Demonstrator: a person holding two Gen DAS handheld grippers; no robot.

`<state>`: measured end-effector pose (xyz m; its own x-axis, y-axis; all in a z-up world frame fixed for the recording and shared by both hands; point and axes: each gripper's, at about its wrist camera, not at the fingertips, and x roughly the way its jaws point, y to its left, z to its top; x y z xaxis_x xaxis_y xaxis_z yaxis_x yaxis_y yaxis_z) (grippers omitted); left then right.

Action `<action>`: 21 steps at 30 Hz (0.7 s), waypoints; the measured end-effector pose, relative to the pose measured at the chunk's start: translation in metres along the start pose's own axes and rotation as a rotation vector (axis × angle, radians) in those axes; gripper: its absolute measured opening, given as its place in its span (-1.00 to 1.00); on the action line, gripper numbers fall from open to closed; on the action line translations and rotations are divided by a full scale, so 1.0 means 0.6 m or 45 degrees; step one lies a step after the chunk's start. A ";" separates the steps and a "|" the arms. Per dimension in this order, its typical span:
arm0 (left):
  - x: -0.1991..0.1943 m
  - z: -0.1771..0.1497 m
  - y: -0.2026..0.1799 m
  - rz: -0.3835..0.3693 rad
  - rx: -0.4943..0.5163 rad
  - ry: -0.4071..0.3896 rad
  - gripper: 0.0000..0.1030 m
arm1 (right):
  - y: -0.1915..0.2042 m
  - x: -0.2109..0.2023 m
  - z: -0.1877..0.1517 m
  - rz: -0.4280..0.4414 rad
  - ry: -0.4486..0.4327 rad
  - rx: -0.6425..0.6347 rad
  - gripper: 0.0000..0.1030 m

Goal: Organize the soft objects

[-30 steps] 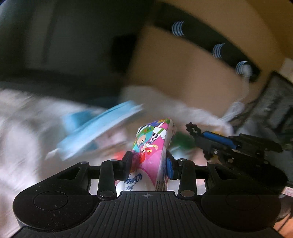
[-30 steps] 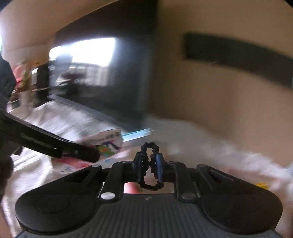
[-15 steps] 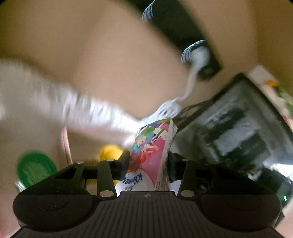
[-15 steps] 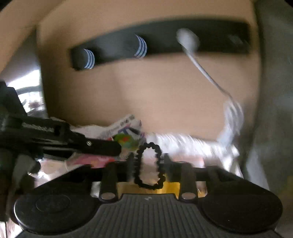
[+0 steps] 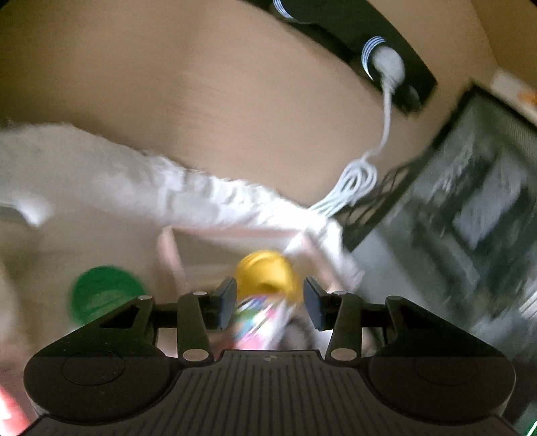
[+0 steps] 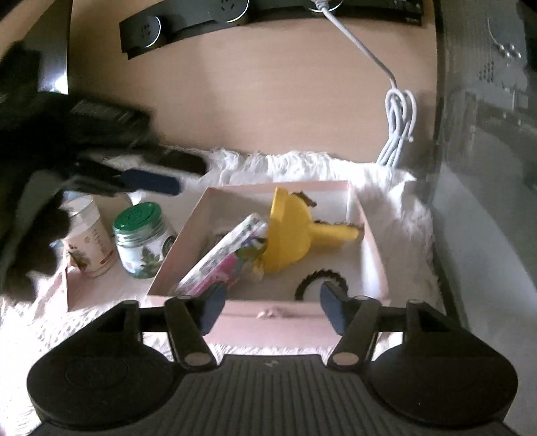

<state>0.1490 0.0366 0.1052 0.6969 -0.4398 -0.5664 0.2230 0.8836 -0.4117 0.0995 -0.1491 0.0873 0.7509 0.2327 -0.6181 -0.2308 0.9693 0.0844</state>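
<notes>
A pale pink box [image 6: 371,241] is seen ahead of the tool, on a white fluffy cover [image 6: 402,214]. Inside it, a yellow funnel [image 6: 292,231], a black hair tie [image 6: 320,280] and a pink, cartoon-printed tissue pack [image 6: 225,258] are shown. A green-lidded jar [image 6: 141,241] is seen to the left.

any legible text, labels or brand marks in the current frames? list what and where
None reads clearly.
Tissue pack in the pink box: colourful cartoon print, lettering too blurred.
White jar: label with fine print, too small.
Green-lidded jar: embossed lid and leaf picture, no readable words.
Black wall panel: small marking at its right end, illegible.
Left wrist view: motion-blurred, nothing readable.
</notes>
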 end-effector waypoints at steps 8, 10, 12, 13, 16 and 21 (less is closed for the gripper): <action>-0.109 -0.164 0.013 0.240 0.253 0.014 -0.07 | 0.051 0.007 -0.030 0.069 0.060 -0.021 0.31; -0.132 -0.193 0.028 0.349 0.316 -0.017 -0.07 | 0.074 0.011 -0.036 0.091 0.068 -0.063 0.31; -0.156 -0.199 0.052 0.435 0.348 -0.049 -0.06 | 0.100 0.012 -0.041 0.090 0.057 -0.130 0.31; -0.170 -0.194 0.067 0.477 0.345 -0.073 -0.06 | 0.117 0.012 -0.044 0.095 0.054 -0.160 0.31; -0.209 -0.156 0.117 0.609 0.355 -0.160 -0.07 | 0.156 0.016 -0.050 0.112 0.052 -0.215 0.32; -0.238 -0.066 0.218 0.667 0.342 -0.208 -0.07 | 0.209 0.023 -0.056 0.149 0.082 -0.244 0.33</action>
<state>0.0514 0.2087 0.1039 0.8513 0.0757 -0.5192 -0.0283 0.9947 0.0986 0.0602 -0.0272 0.0628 0.6723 0.3310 -0.6622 -0.4320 0.9018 0.0121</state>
